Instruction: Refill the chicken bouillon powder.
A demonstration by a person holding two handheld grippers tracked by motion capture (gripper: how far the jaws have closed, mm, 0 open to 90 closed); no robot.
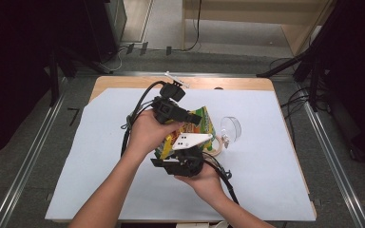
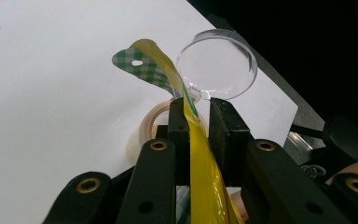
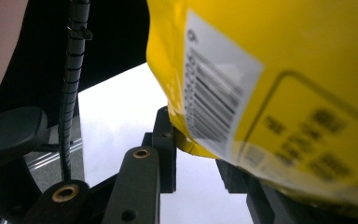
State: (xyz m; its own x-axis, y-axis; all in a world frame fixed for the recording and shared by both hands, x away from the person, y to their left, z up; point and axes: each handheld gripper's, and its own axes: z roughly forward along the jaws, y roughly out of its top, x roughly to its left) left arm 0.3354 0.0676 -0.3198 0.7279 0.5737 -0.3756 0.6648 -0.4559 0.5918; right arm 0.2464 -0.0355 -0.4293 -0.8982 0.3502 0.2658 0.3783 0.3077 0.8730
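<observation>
- The yellow snack bag (image 1: 192, 128) is held up over the middle of the white sheet (image 1: 100, 156) that covers the table, between the two grippers.
- The left gripper (image 1: 190, 116) comes in from 9 o'clock of the bag and is clamped on the bag's upper part; in the left gripper view its black jaws stand close together with the thin yellow film (image 2: 200, 158) pinched between them.
- Past those jaws, toward 12 o'clock in that view, the bag's green-checked top flap (image 2: 137, 63) with its hang hole curls to the left.
- The right gripper (image 1: 190, 154) sits at 6 o'clock of the bag, its grey plate (image 1: 190, 141) lying against the bag's lower part.
- In the right gripper view the bag's bottom edge (image 3: 191, 140) lies between the jaws, the left one touching it, and the barcode label (image 3: 214, 102) faces the camera; the right jaw is mostly hidden behind the bag, so I cannot tell for sure that this grip is closed.
- A clear round glass (image 1: 230, 128) lies on the sheet at 3 o'clock of the bag, just beside it.
- A roll of tape (image 2: 151, 122) lies flat on the sheet under the bag, near the glass.
</observation>
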